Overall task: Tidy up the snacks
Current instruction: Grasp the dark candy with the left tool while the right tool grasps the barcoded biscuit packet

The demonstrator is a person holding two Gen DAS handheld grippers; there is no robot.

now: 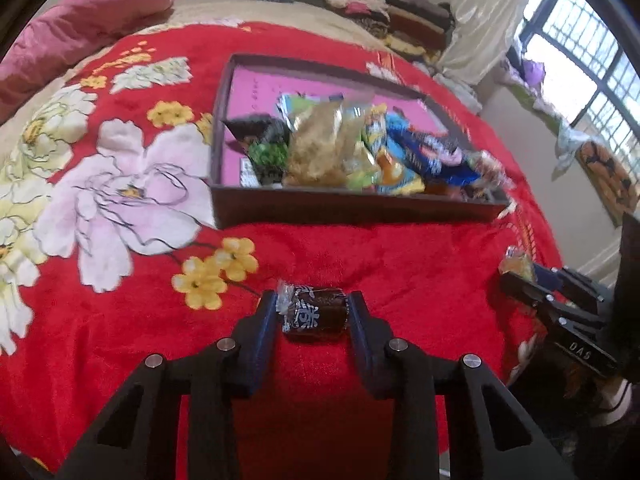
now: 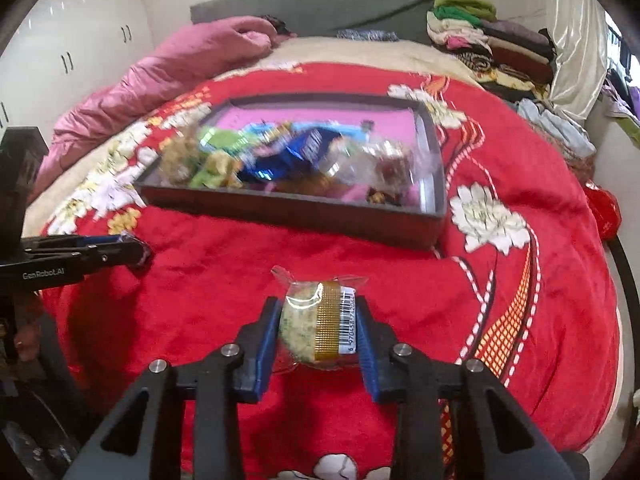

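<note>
Above the red blanket (image 1: pixel 320 248), left tongs (image 1: pixel 313 308) gripping dark candy (image 1: pixel 316 312), right tongs (image 2: pixel 318 320) gripping biscuit (image 2: pixel 316 326)

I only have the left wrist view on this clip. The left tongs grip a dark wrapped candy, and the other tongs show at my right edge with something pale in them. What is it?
Observer: The right tongs are shut on a clear-wrapped round biscuit with a gold band.
Operator: Any label on it?
Observer: Yes, a white barcode sticker runs along its right side, against the right finger.
Operator: My view cuts off the tray's right end. What lies there?
Observer: In the tray, clear-wrapped brown snacks sit near the right wall; they are blurred.
</note>
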